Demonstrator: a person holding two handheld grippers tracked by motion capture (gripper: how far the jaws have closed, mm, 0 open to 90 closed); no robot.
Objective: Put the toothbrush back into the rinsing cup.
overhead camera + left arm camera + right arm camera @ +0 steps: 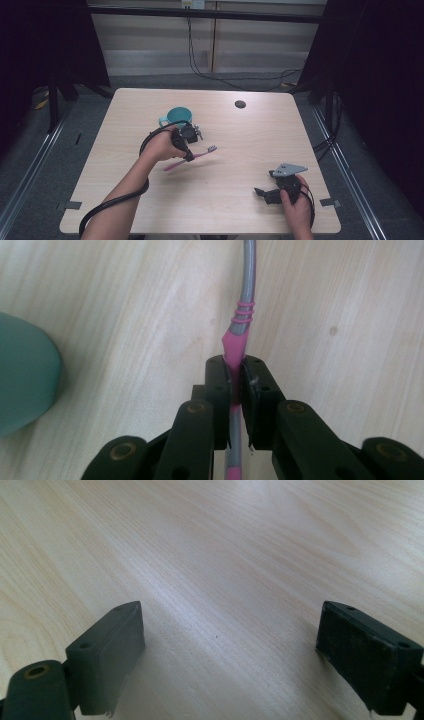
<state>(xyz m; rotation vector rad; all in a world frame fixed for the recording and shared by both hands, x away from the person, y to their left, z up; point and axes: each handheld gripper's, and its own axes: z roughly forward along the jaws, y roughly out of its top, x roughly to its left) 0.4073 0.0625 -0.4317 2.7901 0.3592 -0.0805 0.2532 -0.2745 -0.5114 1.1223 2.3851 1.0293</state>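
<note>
Your left gripper (pixel 188 150), just left of centre in the high view, is clenched on the toothbrush (pixel 192 158); its pads pinch the pink handle in the left gripper view, with the grey neck running up the frame. The brush slants up to the right, bristles toward the middle. The cup (pixel 177 117) stands just above your hand. Your right gripper (pixel 264 192), lower right, has its jaws spread wide over bare table (pixel 250 140).

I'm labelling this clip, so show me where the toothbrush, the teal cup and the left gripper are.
toothbrush (pixel 205 152), high view, on the pink neck just behind the bristle head.
teal cup (pixel 178 115), high view, on its open mouth.
left gripper (pixel 235 385), left gripper view, between the fingertips clamped on the handle.
</note>
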